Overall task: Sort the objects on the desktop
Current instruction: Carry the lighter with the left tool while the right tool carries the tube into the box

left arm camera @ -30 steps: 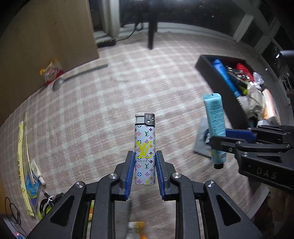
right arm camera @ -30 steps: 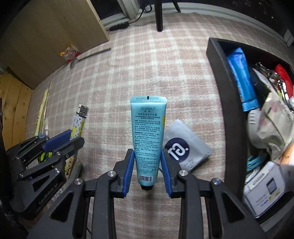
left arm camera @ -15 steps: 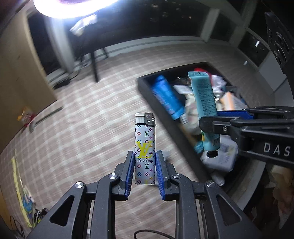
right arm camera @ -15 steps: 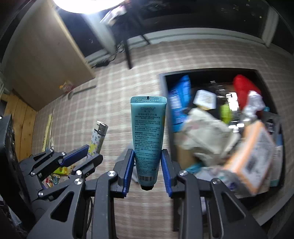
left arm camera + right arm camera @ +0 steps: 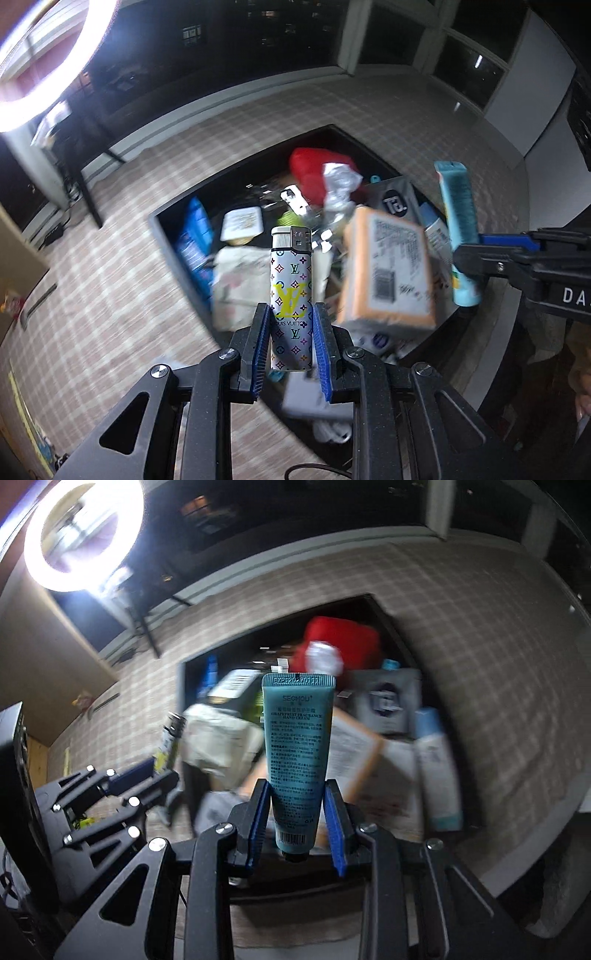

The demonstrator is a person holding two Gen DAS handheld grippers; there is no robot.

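Observation:
My left gripper [image 5: 290,354] is shut on a white patterned lighter [image 5: 291,295], held upright above the near edge of a black storage box [image 5: 162,221]. My right gripper [image 5: 297,827] is shut on a teal hand cream tube [image 5: 297,753], cap end down, also over the box [image 5: 183,672]. In the left wrist view the tube [image 5: 458,229] and right gripper [image 5: 476,254] show at the right. In the right wrist view the lighter [image 5: 170,742] and left gripper [image 5: 155,775] show at the left.
The box holds a red pouch [image 5: 314,173], a blue packet [image 5: 192,236], an orange-edged carton [image 5: 388,277], a grey sachet [image 5: 395,203] and a white-blue bottle [image 5: 436,771]. Checked cloth [image 5: 110,295] covers the table. A ring light [image 5: 85,535] glares at the upper left.
Both grippers have lifted and swung right toward the box with their objects still held. The box now fills the middle of both views, and the view is tilted up with motion blur.

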